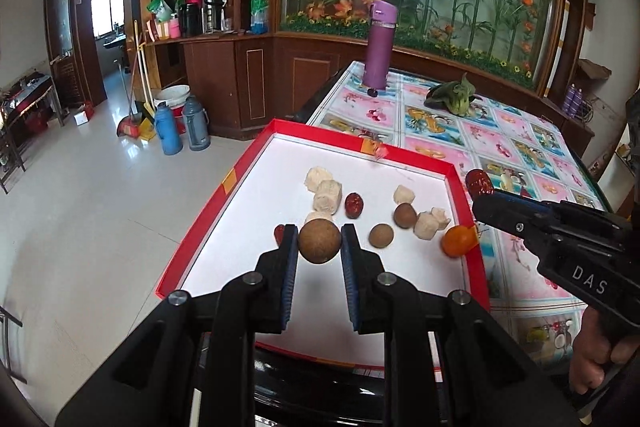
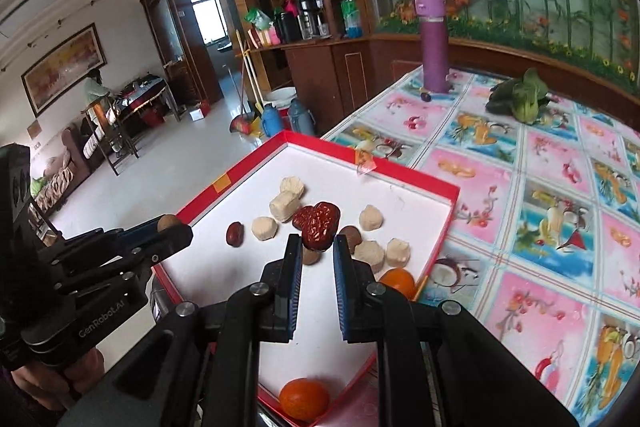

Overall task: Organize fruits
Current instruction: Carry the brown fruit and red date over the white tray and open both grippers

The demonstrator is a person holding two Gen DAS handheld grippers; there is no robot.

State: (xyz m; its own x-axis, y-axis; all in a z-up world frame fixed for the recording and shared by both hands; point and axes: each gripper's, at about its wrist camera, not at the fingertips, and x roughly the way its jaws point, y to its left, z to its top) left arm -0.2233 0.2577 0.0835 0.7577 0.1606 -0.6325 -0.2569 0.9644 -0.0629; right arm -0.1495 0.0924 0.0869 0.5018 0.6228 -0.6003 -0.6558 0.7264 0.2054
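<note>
Wooden cabinets and a glass panel painted with flowers back a table [image 2: 520,163] covered in a bright fruit-print cloth, where a purple flask [image 1: 379,47] stands upright at the far end and a leafy green vegetable [image 1: 454,97] lies to its right. At the table's near left edge sits a shallow red-rimmed tray [image 1: 208,215] with a white floor. Scattered on it are pale cream chunks [image 1: 327,195], a red date [image 1: 354,205], two small brown longans [image 1: 381,235] and, near the right rim, an orange kumquat [image 1: 458,241]; the right wrist view shows a second kumquat [image 2: 304,398] at the tray's near corner. The left gripper [image 1: 320,241] is clamped on a brown longan [image 1: 320,241], held between its blue pads above the tray's near part, with another date [image 1: 279,233] just showing behind the left finger. The right gripper [image 2: 318,241] is closed around a wrinkled red date [image 2: 318,229], raised over the middle of the tray in its own view and near the tray's right rim from the left wrist view. A hand [image 1: 596,355] grips the right tool's handle at the lower right.
</note>
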